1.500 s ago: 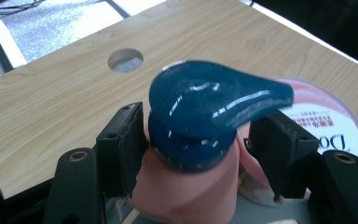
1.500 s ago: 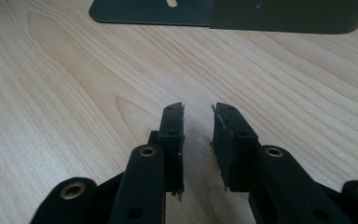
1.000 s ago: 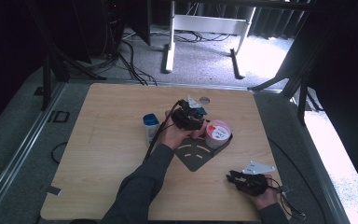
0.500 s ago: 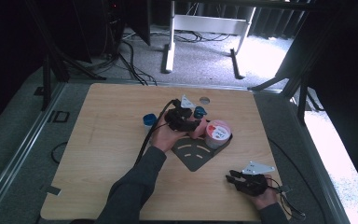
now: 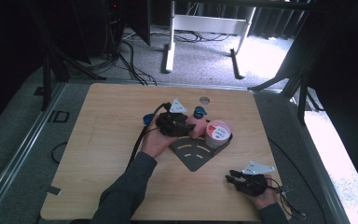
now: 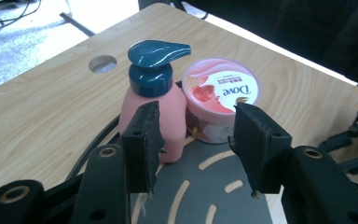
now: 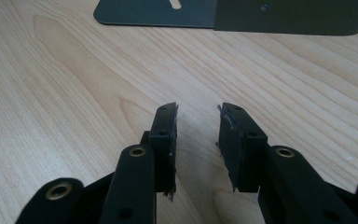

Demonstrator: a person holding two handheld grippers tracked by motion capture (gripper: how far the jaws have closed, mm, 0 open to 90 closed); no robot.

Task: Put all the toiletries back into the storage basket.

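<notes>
A pink pump bottle (image 6: 168, 112) with a dark blue pump head (image 5: 199, 111) stands upright on a dark grey fan-shaped tray (image 5: 196, 156). A Dove tub (image 6: 221, 91) touches its side. My left gripper (image 6: 196, 116) hovers just short of the bottle, open, and its jaws have just been closing with nothing between the pads. In the high view the left gripper (image 5: 185, 126) is at the tray's left corner. My right gripper (image 7: 198, 112) rests low over bare wood near the tray's edge (image 7: 168, 11). It is open and empty, and its jaws have just been opening. In the high view the right gripper (image 5: 230, 178) is front right.
A small blue cap-like object (image 5: 147, 119) lies on the wooden table (image 5: 102, 140), left of my left hand. A round hole (image 5: 204, 100) sits in the tabletop behind the bottle. Cables and a metal stand occupy the floor beyond the far edge.
My left gripper has drawn back to the left, off the pink bottle, which now stands uncovered beside the tub. The right gripper has stayed put.
</notes>
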